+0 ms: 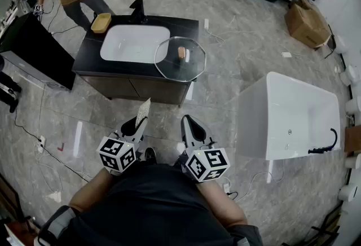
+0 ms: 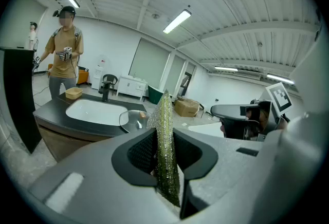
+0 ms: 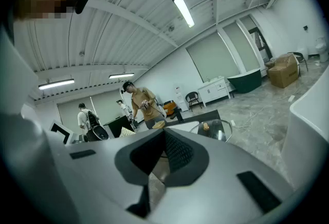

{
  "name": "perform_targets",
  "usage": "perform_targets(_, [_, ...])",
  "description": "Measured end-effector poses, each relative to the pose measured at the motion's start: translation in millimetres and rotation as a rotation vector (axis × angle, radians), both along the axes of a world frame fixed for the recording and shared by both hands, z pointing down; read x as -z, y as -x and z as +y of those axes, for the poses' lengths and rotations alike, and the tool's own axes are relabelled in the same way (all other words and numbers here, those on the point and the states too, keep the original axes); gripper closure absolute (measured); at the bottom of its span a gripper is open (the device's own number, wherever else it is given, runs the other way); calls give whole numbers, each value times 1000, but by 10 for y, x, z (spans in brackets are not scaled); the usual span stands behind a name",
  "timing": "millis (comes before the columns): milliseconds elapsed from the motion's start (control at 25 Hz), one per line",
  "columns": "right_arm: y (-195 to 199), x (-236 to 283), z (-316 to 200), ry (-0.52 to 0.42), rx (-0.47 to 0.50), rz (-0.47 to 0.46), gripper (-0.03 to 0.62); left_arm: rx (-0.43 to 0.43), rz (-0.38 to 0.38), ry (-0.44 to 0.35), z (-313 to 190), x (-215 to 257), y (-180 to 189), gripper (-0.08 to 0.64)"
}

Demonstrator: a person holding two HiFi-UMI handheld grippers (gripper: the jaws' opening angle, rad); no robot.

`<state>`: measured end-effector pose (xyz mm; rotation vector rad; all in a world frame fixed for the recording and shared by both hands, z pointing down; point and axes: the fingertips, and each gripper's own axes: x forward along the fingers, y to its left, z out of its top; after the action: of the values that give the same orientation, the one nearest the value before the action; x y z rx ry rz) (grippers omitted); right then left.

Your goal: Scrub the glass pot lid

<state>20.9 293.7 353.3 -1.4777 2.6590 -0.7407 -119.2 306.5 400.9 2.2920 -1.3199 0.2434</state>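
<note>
While standing well back from the vanity counter (image 1: 90, 63), holds the left gripper (image 1: 135, 124) with jaws clamped on a green scouring pad (image 1: 143, 110), edge upright, presumably readied for scrubbing. Carries the right gripper (image 1: 190, 125) with jaws together on nothing, probably free to steady. Finds the glass pot lid (image 1: 180, 58) flat at the counter's right end, overhanging its front right corner, beside the white basin (image 1: 134, 43). Notes grey tiled floor (image 1: 237, 47) and a white bathtub (image 1: 287, 115).
</note>
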Motion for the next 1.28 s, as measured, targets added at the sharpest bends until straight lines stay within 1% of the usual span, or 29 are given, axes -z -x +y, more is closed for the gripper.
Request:
perform_targets(240, [-30,-120,-24,23,-4,-1,586,-6,-5,15,-24,-92,-43,485])
perform_targets(440, [26,-124,-35,24,-5,1,586,-8,-1,20,-32,-101,4,485])
perform_targets(720, [201,-101,-89,16,-18,3,586,-15,9,9,-101,-87,188,485])
perform_targets(960, [410,-147,-118,12,-52,29,586,-33,47,4,-190,-118,395,485])
perform_targets(1080, [499,-291,-75,58,-77,35,586,-62,67,42,-229,-283,476,485])
perform_targets(1160, [464,-376,-34,97,-108,44,586,-78,84,84,-194,-398,483,485])
perform_targets(1280, [420,-428,-95,121,-129,55,586,-94,91,108,-246,-456,446,485])
